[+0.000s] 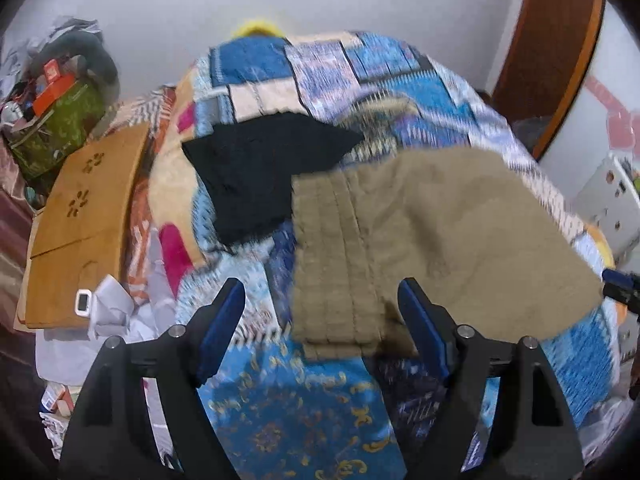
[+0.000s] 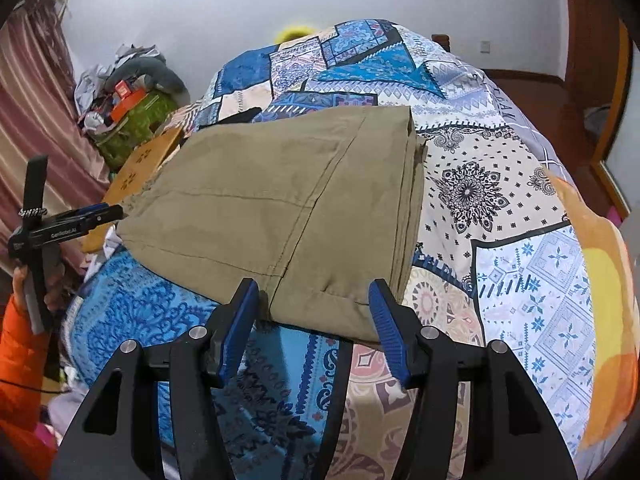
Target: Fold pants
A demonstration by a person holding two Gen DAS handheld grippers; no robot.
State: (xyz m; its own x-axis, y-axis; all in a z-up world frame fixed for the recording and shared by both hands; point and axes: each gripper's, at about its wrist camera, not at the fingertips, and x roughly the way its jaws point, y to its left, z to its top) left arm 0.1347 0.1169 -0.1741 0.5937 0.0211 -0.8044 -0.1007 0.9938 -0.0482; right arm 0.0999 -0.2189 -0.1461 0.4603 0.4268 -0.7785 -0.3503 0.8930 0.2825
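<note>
Both claws released: left claw (image 1: pixel 322 312) beside waistband, right claw (image 2: pixel 314 304) at near edge of khaki pants (image 2: pixel 288 200) folded on bed (image 2: pixel 520 280). Best pinch all layers together, then fold evenly.

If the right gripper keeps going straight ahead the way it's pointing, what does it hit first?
Most likely the folded khaki pants. The right gripper is open, and the near edge of the pants lies between its fingertips, on the patchwork bedspread. Height above the cloth is unclear, so it might skim over the top.
</note>
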